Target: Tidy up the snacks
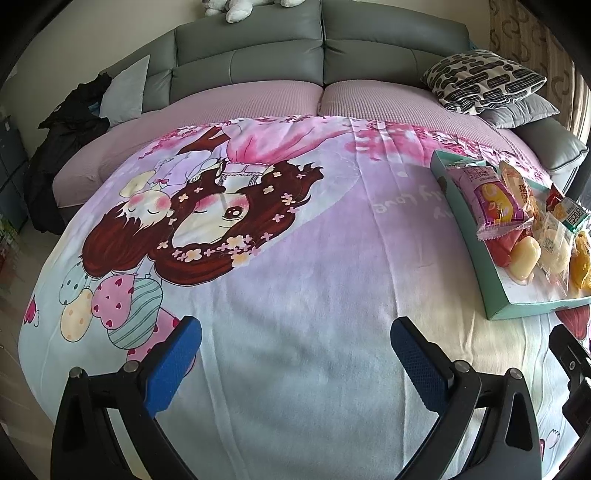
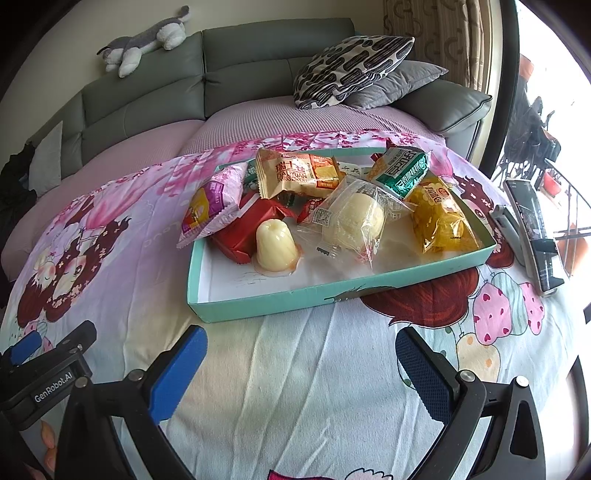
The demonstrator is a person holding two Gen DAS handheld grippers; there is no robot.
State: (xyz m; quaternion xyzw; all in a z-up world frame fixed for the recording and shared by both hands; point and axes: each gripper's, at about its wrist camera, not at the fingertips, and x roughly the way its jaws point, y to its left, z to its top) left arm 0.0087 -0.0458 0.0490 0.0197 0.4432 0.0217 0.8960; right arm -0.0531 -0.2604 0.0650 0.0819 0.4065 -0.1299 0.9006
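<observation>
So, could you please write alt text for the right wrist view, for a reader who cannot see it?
A teal box full of wrapped snacks, with a pale jelly cup near its front, sits on a cartoon-print blanket. The open right gripper hovers before it, empty, with a grey sofa behind.

Left wrist view: tray [image 1: 476,258] cut off by the right edge; yellow packet [image 1: 580,266] only partly in frame. Plush toy [image 1: 236,7] cropped at the top edge. Small print on the wrappers unreadable.

Right wrist view: red packet [image 2: 245,230] largely hidden under the purple packet [image 2: 214,203] and jelly cup [image 2: 275,242]. Phone [image 2: 535,232] screen too dim to read. Dark clothing [image 2: 14,184] cut off at left.
</observation>
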